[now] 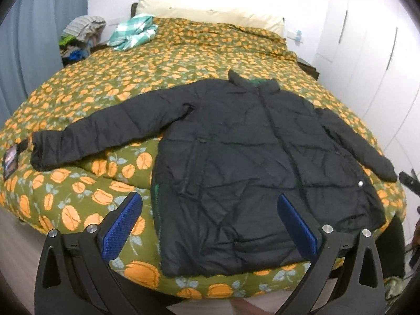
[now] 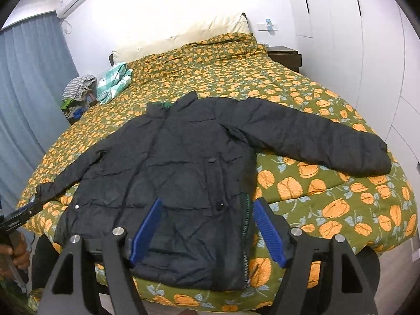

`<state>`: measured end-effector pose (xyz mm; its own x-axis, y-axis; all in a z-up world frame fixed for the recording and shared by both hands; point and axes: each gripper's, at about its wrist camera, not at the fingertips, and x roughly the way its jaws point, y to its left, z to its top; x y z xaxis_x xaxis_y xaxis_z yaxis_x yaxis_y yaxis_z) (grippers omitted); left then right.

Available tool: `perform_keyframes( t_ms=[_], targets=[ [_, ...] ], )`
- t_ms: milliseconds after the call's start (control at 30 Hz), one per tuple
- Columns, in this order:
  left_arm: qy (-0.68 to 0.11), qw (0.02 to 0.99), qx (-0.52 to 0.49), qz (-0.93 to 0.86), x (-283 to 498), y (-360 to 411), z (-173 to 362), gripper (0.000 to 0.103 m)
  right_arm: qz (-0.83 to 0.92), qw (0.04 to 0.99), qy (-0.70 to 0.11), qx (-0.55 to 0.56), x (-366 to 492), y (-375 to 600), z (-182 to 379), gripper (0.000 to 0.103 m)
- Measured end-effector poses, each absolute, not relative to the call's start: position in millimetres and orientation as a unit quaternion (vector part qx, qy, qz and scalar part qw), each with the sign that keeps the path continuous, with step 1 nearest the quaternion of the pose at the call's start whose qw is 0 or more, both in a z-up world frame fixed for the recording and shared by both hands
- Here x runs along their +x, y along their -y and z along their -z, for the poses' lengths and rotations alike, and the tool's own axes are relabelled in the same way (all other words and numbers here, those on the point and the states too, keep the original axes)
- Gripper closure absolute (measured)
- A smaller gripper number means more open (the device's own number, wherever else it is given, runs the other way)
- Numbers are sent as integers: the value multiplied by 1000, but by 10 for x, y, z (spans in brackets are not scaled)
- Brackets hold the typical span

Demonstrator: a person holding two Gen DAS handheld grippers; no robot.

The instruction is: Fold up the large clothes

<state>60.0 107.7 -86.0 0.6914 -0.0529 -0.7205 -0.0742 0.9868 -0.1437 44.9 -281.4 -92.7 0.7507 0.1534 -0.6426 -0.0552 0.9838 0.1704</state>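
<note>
On the left, the jacket's left sleeve [image 1: 86,136] lies stretched out across the flowered quilt [image 1: 78,84], cuff near the bed's edge; the left gripper [image 1: 210,225] hangs spread wide over the hem, holding nothing; the black padded jacket [image 1: 249,162] lies flat, front up, collar toward the pillows; the right gripper [image 2: 207,229] hovers likewise agape above the zip edge; the right sleeve [image 2: 315,136] reaches out rightward. Best, I'd judge, to pinch a cuff and fold each sleeve across the chest first; puffy fabric springs back.

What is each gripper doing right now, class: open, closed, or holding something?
Left gripper: open, holding nothing, above the black jacket's hem.
Right gripper: open, holding nothing, above the same hem.
</note>
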Motion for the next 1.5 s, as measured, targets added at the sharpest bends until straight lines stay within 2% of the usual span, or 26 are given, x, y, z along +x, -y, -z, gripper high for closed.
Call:
perform_keyframes(
  t_ms=[433, 1500],
  targets=[
    [-383, 922, -61, -4, 565, -929, 763, 1, -81, 936, -342, 16, 408, 2500, 936, 29],
    [-391, 919, -43, -14, 549, -874, 795, 1, -81, 930, -357, 25, 385, 2455, 1028, 29]
  ],
)
